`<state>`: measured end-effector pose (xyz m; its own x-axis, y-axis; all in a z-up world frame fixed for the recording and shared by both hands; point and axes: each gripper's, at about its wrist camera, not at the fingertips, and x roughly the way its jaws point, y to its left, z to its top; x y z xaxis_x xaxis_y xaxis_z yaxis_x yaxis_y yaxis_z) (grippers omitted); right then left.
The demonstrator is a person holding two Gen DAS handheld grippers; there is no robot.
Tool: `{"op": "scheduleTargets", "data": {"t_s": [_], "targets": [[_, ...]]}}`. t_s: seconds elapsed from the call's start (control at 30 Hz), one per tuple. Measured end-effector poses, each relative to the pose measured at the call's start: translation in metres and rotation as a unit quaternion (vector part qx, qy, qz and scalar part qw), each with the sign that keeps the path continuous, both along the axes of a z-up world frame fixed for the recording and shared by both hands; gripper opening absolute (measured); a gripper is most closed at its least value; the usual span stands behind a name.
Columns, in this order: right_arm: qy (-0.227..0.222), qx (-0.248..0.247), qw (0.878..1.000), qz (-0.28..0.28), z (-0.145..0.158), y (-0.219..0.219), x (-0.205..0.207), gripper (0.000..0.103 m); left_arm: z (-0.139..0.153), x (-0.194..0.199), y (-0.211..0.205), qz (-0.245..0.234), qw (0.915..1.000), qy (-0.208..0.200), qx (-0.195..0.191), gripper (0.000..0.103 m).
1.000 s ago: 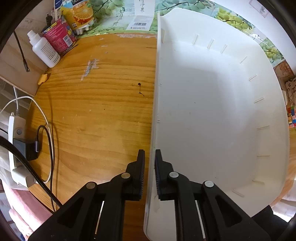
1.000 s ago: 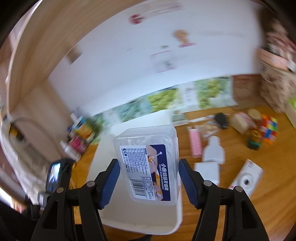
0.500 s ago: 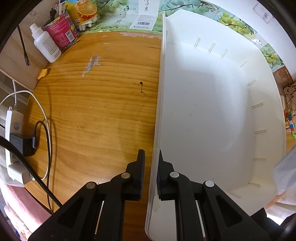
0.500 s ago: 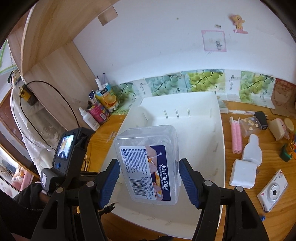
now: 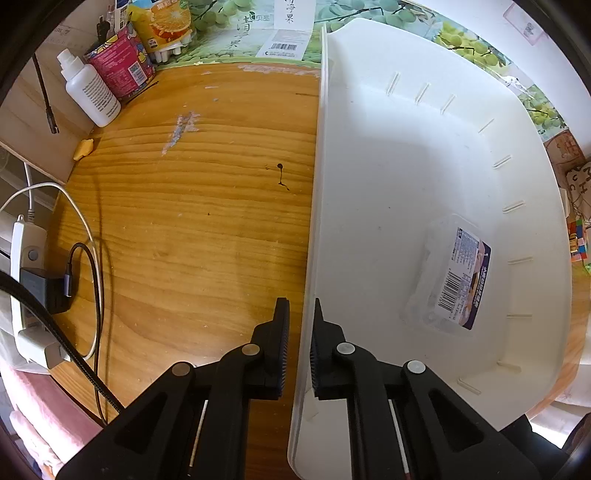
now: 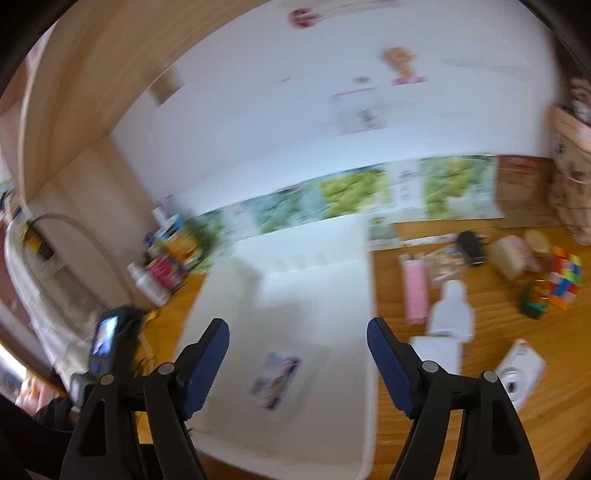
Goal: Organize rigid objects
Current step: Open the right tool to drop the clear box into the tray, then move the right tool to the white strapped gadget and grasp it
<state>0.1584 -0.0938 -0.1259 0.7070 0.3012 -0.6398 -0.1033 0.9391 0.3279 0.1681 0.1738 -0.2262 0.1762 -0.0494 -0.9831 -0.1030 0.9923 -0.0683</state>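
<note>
The clear plastic box (image 5: 448, 278) with a barcode and dark blue label lies flat on the floor of the white bin (image 5: 388, 155), close to the bin's right wall and toward its near end. The right wrist view shows the same box (image 6: 275, 374) only as a blurred patch with a blue label, below and between the spread fingers of the right gripper (image 6: 298, 360), which is released and grasps nothing.

The left gripper (image 5: 299, 347) is clenched on the bin's left wall, 1 finger outside over the wooden table (image 5: 192, 221) and 1 inside; the wall sits in the narrow gap between the pads.

Left of the bin, only the left wrist view shows a white bottle (image 5: 88, 90), a pink printed can (image 5: 120, 68), an orange juice pack (image 5: 162, 22) at the table's far corner, and a white power strip (image 5: 26, 295) with a black charger (image 5: 40, 290) at the table's left edge.

Right of the bin, the right wrist view alone shows a pink item (image 6: 415, 291), a white bottle-shaped piece (image 6: 450, 312), a white instant camera (image 6: 519, 373), a multicoloured cube (image 6: 563, 277) and a black plug (image 6: 471, 247), all blurred.
</note>
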Motion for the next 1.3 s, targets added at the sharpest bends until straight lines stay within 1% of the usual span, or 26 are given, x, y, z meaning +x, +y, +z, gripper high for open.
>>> {"op": "scheduleTargets", "data": {"t_s": [0.1,0.2,0.33,0.47,0.57,0.67,0.73,0.83,0.93,1.13,1.3], "targets": [[0.004,0.004,0.998,-0.057,-0.004,-0.027,-0.001,0.080,0.000,0.001,0.000,-0.001,1.0000,0.000,0.000,0.008],[0.027,0.010,0.993,-0.115,-0.014,-0.057,-0.001,0.081,0.000,0.002,-0.002,-0.006,1.0000,0.000,0.001,0.005],[0.067,0.022,0.980,-0.188,-0.031,-0.095,-0.008,0.081,0.000,0.004,-0.004,-0.013,0.9999,0.000,0.006,0.004],[0.104,0.039,0.964,-0.243,-0.048,-0.125,-0.016,0.081,0.000,0.005,-0.003,-0.012,0.9999,0.000,0.002,0.004],[0.135,0.057,0.952,-0.269,-0.064,-0.142,-0.021,0.081,0.000,0.004,-0.003,-0.013,0.9999,0.001,0.005,0.004],[0.172,0.083,0.940,-0.283,-0.082,-0.155,-0.023,0.081,0.000,0.004,-0.004,-0.012,0.9999,0.002,0.006,0.004],[0.196,0.109,0.931,-0.286,-0.094,-0.161,-0.023,0.081,0.000,0.004,-0.004,-0.011,0.9999,0.002,0.006,0.004],[0.225,0.137,0.922,-0.284,-0.110,-0.164,-0.020,0.081,0.000,0.003,-0.003,-0.008,1.0000,0.002,0.005,0.004],[0.245,0.145,0.918,-0.277,-0.117,-0.162,-0.013,0.081,0.000,0.003,-0.004,-0.006,1.0000,0.003,0.005,0.005],[0.277,0.135,0.911,-0.274,-0.126,-0.157,-0.001,0.081,0.001,0.002,-0.003,0.002,1.0000,0.002,0.002,0.005],[0.288,0.092,0.911,-0.280,-0.126,-0.152,0.012,0.082,0.001,0.001,-0.003,0.007,1.0000,0.002,0.002,0.005]]}}
